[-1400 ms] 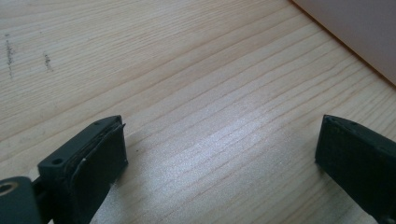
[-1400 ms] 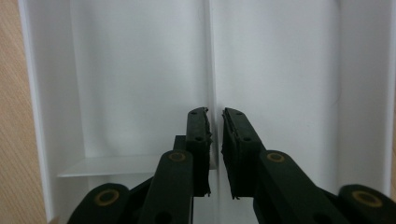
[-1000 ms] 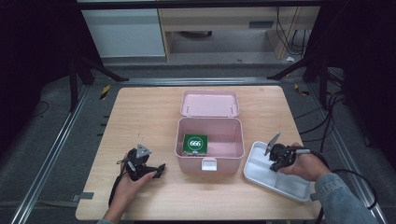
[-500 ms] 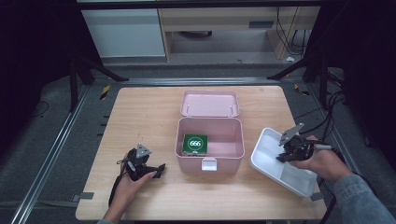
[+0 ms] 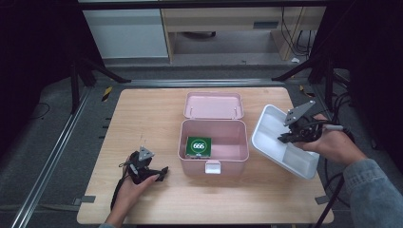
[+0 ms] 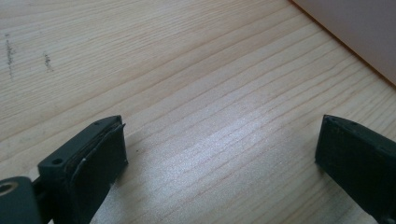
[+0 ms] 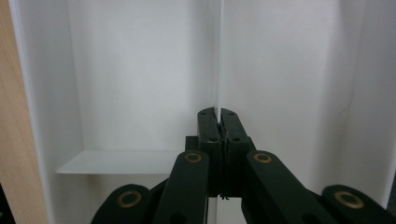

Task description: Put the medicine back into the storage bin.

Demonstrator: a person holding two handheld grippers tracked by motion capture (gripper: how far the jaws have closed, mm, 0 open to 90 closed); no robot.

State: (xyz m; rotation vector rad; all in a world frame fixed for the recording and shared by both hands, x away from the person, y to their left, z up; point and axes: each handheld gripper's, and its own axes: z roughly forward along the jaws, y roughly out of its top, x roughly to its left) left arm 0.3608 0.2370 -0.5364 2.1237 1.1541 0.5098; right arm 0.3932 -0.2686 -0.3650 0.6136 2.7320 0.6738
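Note:
An open pink box (image 5: 237,166) stands mid-table with its lid (image 5: 214,105) laid back behind it. Inside it lies a green packet (image 5: 198,146) marked 666. To its right a white divided tray (image 5: 273,135) hangs tilted above the table, its left end higher. My right gripper (image 5: 284,138) is shut on the tray's thin inner divider; in the right gripper view the gripper (image 7: 218,114) pinches that divider (image 7: 219,56). My left gripper (image 5: 160,173) rests on the table left of the box, open, with bare wood between its tips (image 6: 219,140).
The pink box's wall (image 6: 359,28) is near the left gripper, at the upper right of its view. A wooden table (image 5: 142,123) carries everything. Black cables trail off the right edge, and metal rails run along the floor at the left.
My right gripper has risen with the white tray, lifting it off the table and tilting it toward the box. The left gripper has stayed where it was.

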